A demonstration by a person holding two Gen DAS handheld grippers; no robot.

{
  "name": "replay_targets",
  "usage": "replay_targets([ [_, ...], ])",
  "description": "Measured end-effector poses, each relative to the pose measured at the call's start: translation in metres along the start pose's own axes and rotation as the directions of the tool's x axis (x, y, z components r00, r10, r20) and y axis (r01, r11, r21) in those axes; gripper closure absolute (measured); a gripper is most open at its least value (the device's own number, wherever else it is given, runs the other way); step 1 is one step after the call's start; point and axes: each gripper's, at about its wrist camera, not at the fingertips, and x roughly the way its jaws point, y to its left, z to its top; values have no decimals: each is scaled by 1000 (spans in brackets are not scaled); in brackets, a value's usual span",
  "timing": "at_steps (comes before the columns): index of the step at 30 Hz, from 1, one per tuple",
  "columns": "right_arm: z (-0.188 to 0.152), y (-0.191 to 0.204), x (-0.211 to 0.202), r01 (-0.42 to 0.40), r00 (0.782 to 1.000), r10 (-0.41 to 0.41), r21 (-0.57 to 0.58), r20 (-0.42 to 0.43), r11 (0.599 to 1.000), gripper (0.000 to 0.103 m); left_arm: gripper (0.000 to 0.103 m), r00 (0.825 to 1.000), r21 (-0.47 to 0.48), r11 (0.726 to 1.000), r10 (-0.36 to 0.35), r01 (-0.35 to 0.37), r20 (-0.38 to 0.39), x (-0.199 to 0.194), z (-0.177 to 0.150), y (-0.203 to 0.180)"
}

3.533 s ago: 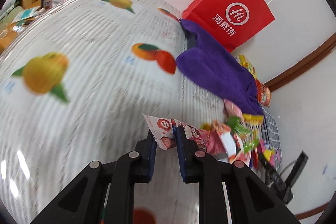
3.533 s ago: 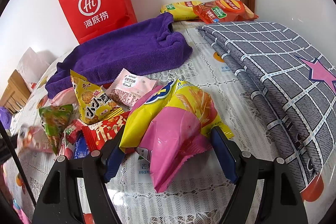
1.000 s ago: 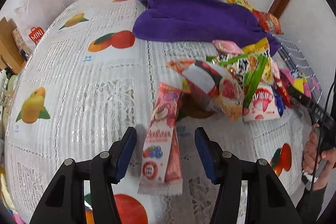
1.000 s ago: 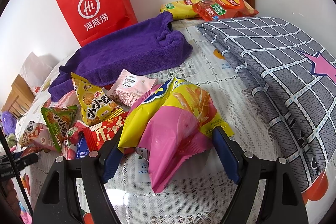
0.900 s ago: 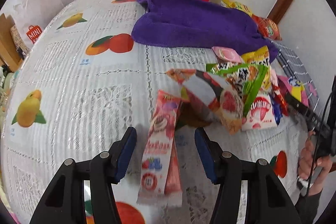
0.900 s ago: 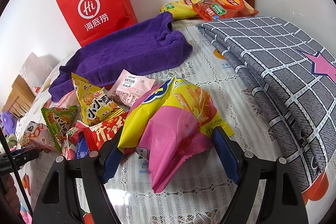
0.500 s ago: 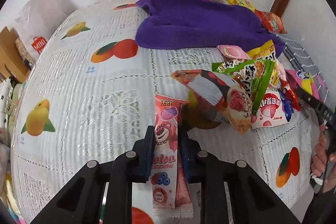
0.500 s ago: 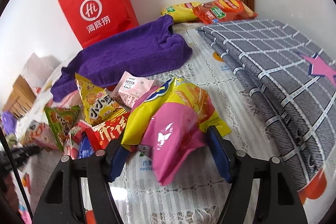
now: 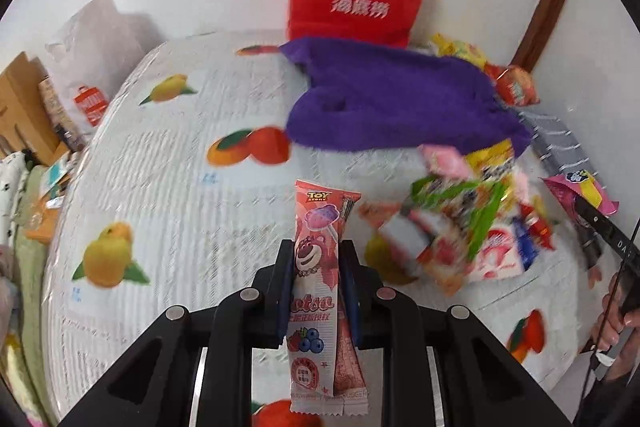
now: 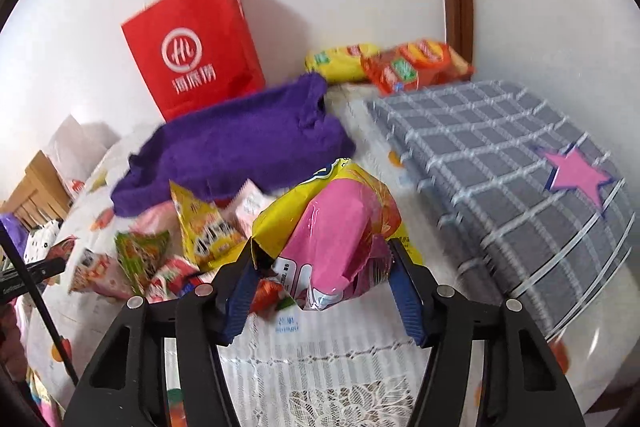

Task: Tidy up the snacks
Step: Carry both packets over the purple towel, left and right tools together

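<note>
A long pink Lotso snack packet, with a second packet behind it, hangs above the fruit-print tablecloth; my left gripper is shut on it around the middle. In the right wrist view my right gripper has a pink snack bag and a yellow chip bag between its blue pads. Its jaws are closing; the pads press into the crumpled bags, which are raised off the cloth. A heap of mixed snack packets lies to their left.
A purple towel lies behind the snacks, a red paper bag against the wall. Two chip bags sit at the back corner. A folded grey checked cloth covers the right side. A white bag stands far left.
The left jaws shut on the long pink packet and lifted it off the cloth. The right jaws narrowed onto the pink and yellow bags, squeezing them, and rose with them.
</note>
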Motion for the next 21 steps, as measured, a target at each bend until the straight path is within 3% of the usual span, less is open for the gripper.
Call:
replay_targets([
  [12,72,31,-26,34,992,-21,-107,120,994,42,82,993,6,999,-45,44,109,-7,66,-35],
  [21,135,67,-24,-20,987,41,-132,157,991,42,82,987,22,998,-67,65,148,-8,125,-61],
])
